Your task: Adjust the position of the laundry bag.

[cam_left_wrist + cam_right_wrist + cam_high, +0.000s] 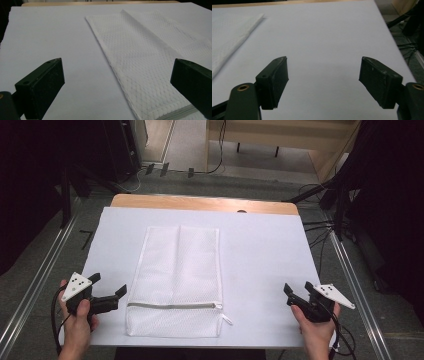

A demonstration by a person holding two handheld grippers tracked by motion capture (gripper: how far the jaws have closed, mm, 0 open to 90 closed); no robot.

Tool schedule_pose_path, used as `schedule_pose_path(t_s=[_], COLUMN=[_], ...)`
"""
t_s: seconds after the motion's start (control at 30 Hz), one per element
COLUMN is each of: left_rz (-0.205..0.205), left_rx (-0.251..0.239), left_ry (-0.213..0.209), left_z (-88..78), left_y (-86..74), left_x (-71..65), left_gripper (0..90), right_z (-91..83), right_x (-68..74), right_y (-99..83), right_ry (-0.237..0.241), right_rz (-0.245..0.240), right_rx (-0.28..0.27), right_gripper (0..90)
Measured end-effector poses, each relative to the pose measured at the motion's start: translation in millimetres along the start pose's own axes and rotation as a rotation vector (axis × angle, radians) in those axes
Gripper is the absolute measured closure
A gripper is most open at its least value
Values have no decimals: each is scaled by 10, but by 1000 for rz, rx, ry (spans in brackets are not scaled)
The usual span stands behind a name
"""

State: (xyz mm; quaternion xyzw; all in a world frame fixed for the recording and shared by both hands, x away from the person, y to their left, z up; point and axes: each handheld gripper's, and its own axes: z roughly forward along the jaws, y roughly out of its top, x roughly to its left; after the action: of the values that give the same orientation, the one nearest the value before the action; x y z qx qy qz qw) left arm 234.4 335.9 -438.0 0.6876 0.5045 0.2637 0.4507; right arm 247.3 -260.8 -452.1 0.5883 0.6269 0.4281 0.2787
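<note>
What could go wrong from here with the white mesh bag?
The mesh bag is thin and lies flat on the white table cover, so open fingers may pinch the cover too. The small zipper pull may slip out. The left gripper is near the bag's edge and may push it aside.

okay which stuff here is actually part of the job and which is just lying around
Part of the job:
mesh bag, flat on the white sheet
zipper near its front edge, closed
left gripper, open, beside the bag
right gripper, open, over bare sheet

Just lying about:
cables on the floor at right
wooden tabletop showing behind the sheet
</note>
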Motion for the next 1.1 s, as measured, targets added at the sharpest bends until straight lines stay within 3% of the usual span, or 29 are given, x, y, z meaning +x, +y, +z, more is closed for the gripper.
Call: schedule_pose_path(t_s=[0.13,0.27,0.33,0.4,0.47,0.63,0.67,0.73,0.8,0.9,0.93,1.1], left_rz=[-10,-13,-7,-1,8,1,-6,-8,-10,-8,-7,-13], left_rx=[1,9,14,13,19,20,21,17,16,15,16,19], left_ry=[5,-4,-9,-10,-3,-8,-9,-9,-9,-9,-8,-14], left_z=[6,10,18,26,37,44,41,40,32,29,28,22], left_y=[-6,-35,-38,-40,-44,-49,-51,-53,-56,-55,-55,-55], left_x=[-6,-44,-68,-82,-100,-74,-66,-63,-64,-69,-70,-60], left_gripper=[0,0,0,0,0,0,0,0,0,0,0,0], right_z=[66,174,288,319,480,717,833,875,1018,1087,1145,1230], right_x=[130,408,640,701,949,1149,1235,1269,1436,1527,1608,1678], right_y=[25,100,159,171,199,195,183,178,173,180,188,152], right_ry=[24,82,109,122,172,223,254,265,277,286,293,263], right_rz=[-13,-26,-51,-53,-70,-60,-40,-35,-40,-52,-49,-24], right_rx=[8,16,25,27,60,108,147,156,195,211,240,296], right_gripper=[270,311,356,374,449,479,481,492,517,530,553,565])
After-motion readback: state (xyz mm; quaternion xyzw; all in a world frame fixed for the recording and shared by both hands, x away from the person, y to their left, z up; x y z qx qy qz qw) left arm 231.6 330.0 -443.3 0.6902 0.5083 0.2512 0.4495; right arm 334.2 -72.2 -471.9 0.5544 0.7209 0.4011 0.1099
